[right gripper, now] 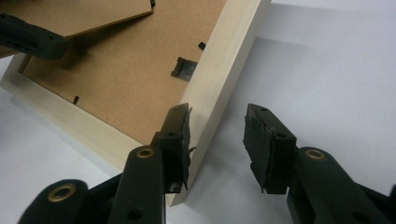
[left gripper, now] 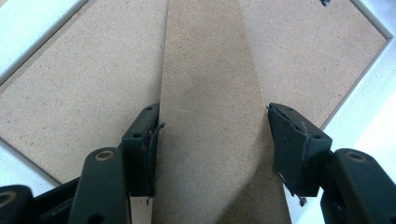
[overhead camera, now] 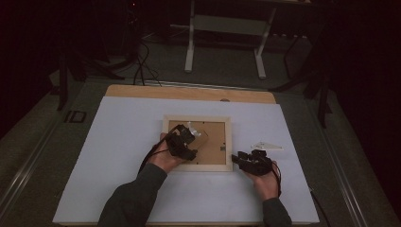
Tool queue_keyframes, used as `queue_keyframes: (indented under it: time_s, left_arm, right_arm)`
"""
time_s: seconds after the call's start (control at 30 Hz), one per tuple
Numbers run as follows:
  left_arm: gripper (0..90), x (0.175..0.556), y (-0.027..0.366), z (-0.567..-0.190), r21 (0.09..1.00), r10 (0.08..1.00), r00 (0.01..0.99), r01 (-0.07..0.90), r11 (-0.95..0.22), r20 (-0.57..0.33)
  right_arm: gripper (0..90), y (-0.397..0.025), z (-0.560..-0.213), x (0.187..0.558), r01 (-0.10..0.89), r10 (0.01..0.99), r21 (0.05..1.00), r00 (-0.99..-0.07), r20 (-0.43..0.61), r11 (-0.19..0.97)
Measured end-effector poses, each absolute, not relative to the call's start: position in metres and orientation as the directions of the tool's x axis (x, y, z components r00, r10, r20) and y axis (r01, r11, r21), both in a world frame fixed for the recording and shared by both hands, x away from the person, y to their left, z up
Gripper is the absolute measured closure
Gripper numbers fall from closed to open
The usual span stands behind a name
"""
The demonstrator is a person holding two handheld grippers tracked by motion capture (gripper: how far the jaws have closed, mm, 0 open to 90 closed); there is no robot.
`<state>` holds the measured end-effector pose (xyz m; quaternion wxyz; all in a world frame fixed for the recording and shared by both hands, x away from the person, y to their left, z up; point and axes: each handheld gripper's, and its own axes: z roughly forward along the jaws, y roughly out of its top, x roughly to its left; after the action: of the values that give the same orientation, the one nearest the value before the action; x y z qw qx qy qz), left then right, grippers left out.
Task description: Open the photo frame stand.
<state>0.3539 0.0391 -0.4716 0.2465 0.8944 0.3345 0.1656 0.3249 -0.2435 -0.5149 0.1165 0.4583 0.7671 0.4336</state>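
Left claw (left gripper: pixel 212 140): jaws apart, one on each side of the stand, a brown fibreboard strip; whether the pads touch its edges cannot be told. In the high view the claw (overhead camera: pixel 182 142) sits over the left half of the frame, held by the left hand (overhead camera: pixel 165 158).
Stand (left gripper: pixel 210 107): narrow wedge of fibreboard that widens toward the claw and lies over the backing board; in the right gripper view its far end (right gripper: pixel 93 16) is tilted up off the board.
Right claw (right gripper: pixel 217 140): jaws apart, astride the frame's right rail; the left jaw rests at the inner face of the rail, the right jaw stands clear over the white sheet. In the high view the claw (overhead camera: pixel 241 160) is at the frame's near right corner, held by the right hand (overhead camera: pixel 267 182).
Frame (overhead camera: pixel 197 143): pale wood, lying back side up near the middle of the bench, its near edge towards the person.
Backing board (right gripper: pixel 135 79): brown fibreboard inside the frame; a small metal hanger (right gripper: pixel 184 69) is fixed near the right rail, and black turn clips (right gripper: pixel 201 45) sit along the rails.
Clear sheet (overhead camera: pixel 196 132): something transparent and glinting over the frame's far left part, just beyond the left claw; what it is cannot be told.
White piece (overhead camera: pixel 267 146): small, flat and pointed, on the sheet right of the frame, just beyond the right claw.
Bench (overhead camera: pixel 118 142): covered by a white sheet, a strip of bare wood along the far edge.
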Motion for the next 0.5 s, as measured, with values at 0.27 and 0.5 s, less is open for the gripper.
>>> queue_keyframes:
  time_s: [0.27, 0.5]
  left_arm:
    - [40.5, 0.349, 0.039, -0.472, 0.566, 0.683, 0.715, 0.504, -0.652, 0.149]
    - [40.5, 0.343, 0.040, -0.472, 0.582, 0.684, 0.709, 0.487, -0.652, 0.174]
  right_arm:
    - [60.0, -0.245, -0.511, 0.325, 0.594, 0.806, 0.779, -0.551, 0.213, 0.200]
    - [60.0, -0.242, -0.510, 0.327, 0.592, 0.805, 0.779, -0.556, 0.208, 0.207]
